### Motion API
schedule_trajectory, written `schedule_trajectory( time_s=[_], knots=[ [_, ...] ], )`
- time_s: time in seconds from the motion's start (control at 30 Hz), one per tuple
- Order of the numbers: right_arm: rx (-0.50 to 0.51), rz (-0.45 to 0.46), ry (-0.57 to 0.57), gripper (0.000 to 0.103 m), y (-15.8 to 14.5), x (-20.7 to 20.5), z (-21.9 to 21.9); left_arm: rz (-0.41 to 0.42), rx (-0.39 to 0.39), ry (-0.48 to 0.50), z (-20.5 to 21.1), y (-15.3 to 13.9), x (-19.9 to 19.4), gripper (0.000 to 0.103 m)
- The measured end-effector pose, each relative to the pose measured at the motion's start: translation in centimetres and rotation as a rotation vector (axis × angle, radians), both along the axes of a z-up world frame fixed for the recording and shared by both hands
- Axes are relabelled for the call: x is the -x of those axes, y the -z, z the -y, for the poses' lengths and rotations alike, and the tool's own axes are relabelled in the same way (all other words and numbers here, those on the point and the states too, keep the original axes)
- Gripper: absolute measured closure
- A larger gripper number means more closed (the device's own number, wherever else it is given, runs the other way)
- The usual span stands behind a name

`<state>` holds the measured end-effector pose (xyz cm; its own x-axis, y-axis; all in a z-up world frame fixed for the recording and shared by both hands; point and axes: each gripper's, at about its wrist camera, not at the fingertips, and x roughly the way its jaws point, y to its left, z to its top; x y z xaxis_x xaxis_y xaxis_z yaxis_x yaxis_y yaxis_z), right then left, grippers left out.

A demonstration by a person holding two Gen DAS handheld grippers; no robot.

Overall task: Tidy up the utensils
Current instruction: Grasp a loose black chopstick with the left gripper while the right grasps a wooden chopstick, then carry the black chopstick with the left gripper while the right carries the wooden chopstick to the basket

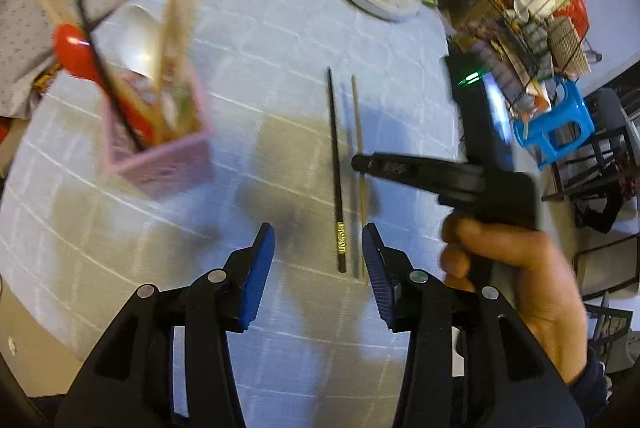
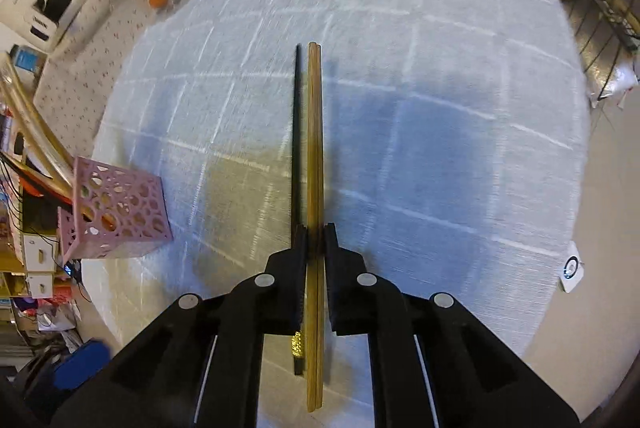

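While left jaws gape empty, only the right view shows right jaws clamping chopsticks point(image 2: 314, 148).

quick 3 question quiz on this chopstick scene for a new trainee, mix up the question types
1. True or false: the left tongs are clamped on a spoon.
2. Which tongs grip the chopsticks? A the left tongs, B the right tongs, C neither.
3. Fill in: the perforated utensil holder is ___ in colour.

Key
1. False: they are open and empty.
2. B
3. pink
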<state>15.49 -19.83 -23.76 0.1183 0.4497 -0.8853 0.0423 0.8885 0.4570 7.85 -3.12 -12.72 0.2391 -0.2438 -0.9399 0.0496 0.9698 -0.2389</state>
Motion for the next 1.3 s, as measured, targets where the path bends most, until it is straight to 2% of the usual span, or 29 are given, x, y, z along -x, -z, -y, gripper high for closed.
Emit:
schedule_trajectory(
  time_s=[0.23,0.63,0.67,0.7,0.73,0.77,0.8,0.93,1.1,1.3],
  knots=[
    [-0.007,-0.007,0.066,0.094,-0.7,1.4,5.3,-0.017,-0.047,-0.011,3.7,3.4,-2.6,0.060],
    [-0.039,0.032,0.095,0.094,-2.8,1.3,6.9,-0.001,-0.221,0.047,8.2,9.8,-10.3,0.060],
    [-0.043,0.037,0.096,0.094,-3.0,1.3,7.0,0.007,-0.231,0.065,8.4,10.2,-11.0,0.061],
    [-0.045,0.042,0.096,0.094,-3.2,1.3,7.1,0.003,-0.239,0.087,8.6,10.8,-11.4,0.069],
    [-0.048,0.045,0.099,0.094,-3.4,1.3,7.2,-0.027,-0.270,0.108,8.5,11.9,-11.9,0.088],
    [-0.055,0.051,0.104,0.094,-3.6,1.2,7.3,0.007,-0.269,0.100,8.2,11.9,-12.0,0.093],
    [-0.060,0.056,0.106,0.094,-3.8,1.2,7.5,0.004,-0.263,0.097,8.1,12.0,-12.1,0.099],
    [-0.066,0.087,0.119,0.094,-4.9,0.9,7.9,-0.004,-0.185,0.095,7.1,11.0,-10.9,0.099],
    [-0.051,0.107,0.114,0.094,-5.4,0.8,7.2,0.141,-0.188,0.147,6.9,6.3,-7.7,0.099],
    [-0.067,0.180,0.106,0.094,-7.3,0.6,6.1,0.249,-0.167,0.146,5.9,1.6,-4.7,0.099]
  ],
)
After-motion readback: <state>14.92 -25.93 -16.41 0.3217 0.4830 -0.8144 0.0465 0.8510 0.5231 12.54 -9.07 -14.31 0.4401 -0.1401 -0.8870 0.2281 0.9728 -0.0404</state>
